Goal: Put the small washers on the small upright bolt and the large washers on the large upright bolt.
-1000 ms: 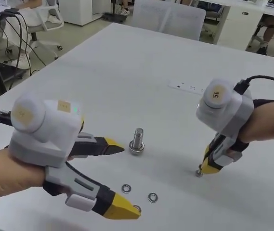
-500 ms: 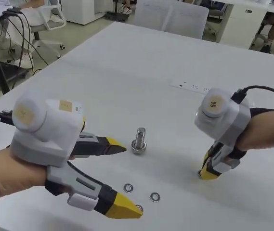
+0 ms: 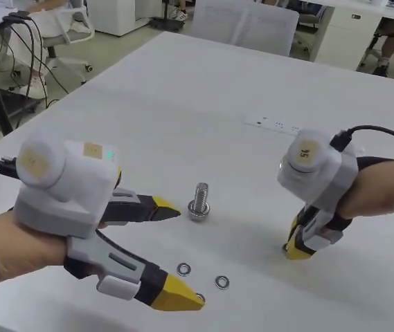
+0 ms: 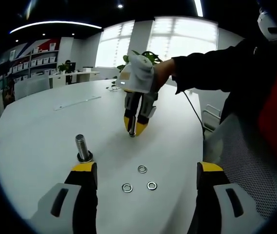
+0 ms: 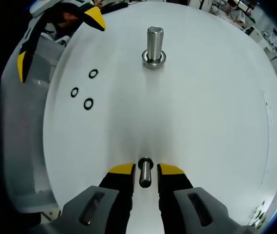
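Right hand-held gripper (image 3: 298,250) has dropped since 1 s ago. Small bolt (image 5: 145,173), then visible at its tips, is now hidden behind them in head view. Right gripper view: jaws narrow, flanking small bolt, which stands upright on worktop (image 3: 203,104); contact w/ shank can't be told. Left hand-held gripper (image 3: 176,255) wide, empty, over 3 small washers (image 3: 183,269) near large bolt (image 3: 199,200). Risk: uneven squeeze or side nudge topples small bolt (prob. free-standing). Left lower jaw could scatter nearest washer.

large bolt (image 3: 199,201) upright; three small washers (image 3: 183,269) flat nearby; small bolt (image 5: 145,174) in right tool (image 5: 146,168).
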